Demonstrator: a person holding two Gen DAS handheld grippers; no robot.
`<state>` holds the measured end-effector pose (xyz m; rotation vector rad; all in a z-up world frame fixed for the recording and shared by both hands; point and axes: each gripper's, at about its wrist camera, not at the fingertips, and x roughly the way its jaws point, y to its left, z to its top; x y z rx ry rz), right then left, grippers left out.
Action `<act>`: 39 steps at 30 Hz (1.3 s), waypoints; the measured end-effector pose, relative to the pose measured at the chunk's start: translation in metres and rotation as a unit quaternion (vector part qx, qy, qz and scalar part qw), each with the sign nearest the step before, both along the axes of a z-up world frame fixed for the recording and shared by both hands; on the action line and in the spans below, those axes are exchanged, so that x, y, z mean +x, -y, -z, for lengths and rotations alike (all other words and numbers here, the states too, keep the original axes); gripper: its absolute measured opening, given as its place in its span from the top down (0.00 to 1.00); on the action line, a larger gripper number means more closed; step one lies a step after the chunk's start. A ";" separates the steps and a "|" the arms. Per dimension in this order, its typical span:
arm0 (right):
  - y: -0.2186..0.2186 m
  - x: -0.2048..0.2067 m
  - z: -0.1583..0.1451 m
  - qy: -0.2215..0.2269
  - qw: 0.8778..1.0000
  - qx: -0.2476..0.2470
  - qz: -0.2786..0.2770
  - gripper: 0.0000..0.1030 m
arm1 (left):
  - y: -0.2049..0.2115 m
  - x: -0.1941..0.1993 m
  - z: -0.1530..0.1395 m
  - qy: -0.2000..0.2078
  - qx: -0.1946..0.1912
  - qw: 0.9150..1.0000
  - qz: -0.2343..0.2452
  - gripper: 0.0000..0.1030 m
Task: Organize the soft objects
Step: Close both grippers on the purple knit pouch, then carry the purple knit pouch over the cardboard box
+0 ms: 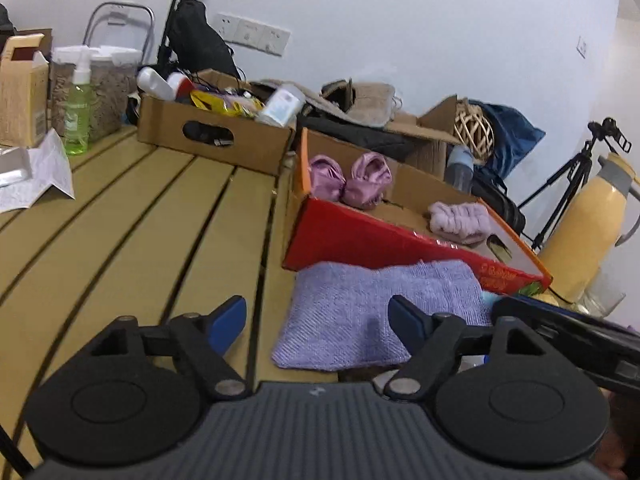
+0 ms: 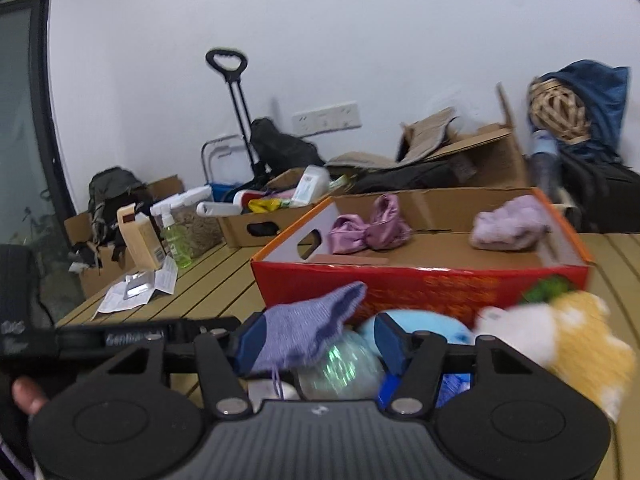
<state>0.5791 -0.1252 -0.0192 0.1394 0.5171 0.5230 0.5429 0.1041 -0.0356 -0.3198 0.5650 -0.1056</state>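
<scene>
Ribbed knit lavender cloth [image 1: 380, 312] beside glossy red box [image 1: 400, 240].

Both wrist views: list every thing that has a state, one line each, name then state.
red box: open, no lid
purple knit cloth: flat on table, corner lifted
left gripper: open over cloth
right gripper: open, cloth corner between fingers
pink satin scrunchie: inside box
lilac fluffy scrunchie: inside box
</scene>
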 end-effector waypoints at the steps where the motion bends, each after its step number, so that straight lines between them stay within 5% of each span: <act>1: -0.004 0.009 0.004 -0.010 1.000 0.002 -0.001 0.48 | 0.002 0.002 0.002 -0.006 0.003 1.000 0.004 0.23; 5: -0.012 0.031 0.021 -0.049 0.999 0.023 0.001 0.70 | 0.003 0.014 0.014 -0.031 0.009 0.999 0.001 0.27; 7: -0.014 0.032 0.024 -0.040 0.999 0.024 0.000 0.81 | 0.000 0.018 0.018 -0.035 -0.004 0.999 0.008 0.62; 11: -0.009 0.026 0.021 -0.019 0.999 0.027 -0.001 0.87 | -0.001 0.016 0.017 -0.028 -0.012 0.999 0.018 0.88; 18: -0.009 -0.003 0.005 0.043 0.999 -0.002 -0.004 0.88 | 0.010 -0.012 -0.003 0.034 0.002 0.999 0.006 0.94; 23: 0.018 -0.028 -0.028 0.077 0.996 0.037 -0.014 0.86 | 0.025 -0.049 -0.052 0.122 -0.011 0.992 0.013 0.95; 27: 0.058 -0.027 -0.044 0.073 0.994 0.085 0.007 0.85 | 0.054 -0.047 -0.092 0.147 -0.005 0.989 0.032 0.95; 33: 0.108 0.012 -0.062 0.074 0.989 0.115 0.047 0.87 | 0.113 -0.001 -0.122 0.169 0.020 0.982 0.078 0.96; 39: 0.128 0.101 -0.040 0.012 0.995 0.052 0.086 0.87 | 0.160 0.079 -0.084 0.122 0.047 0.986 0.098 0.97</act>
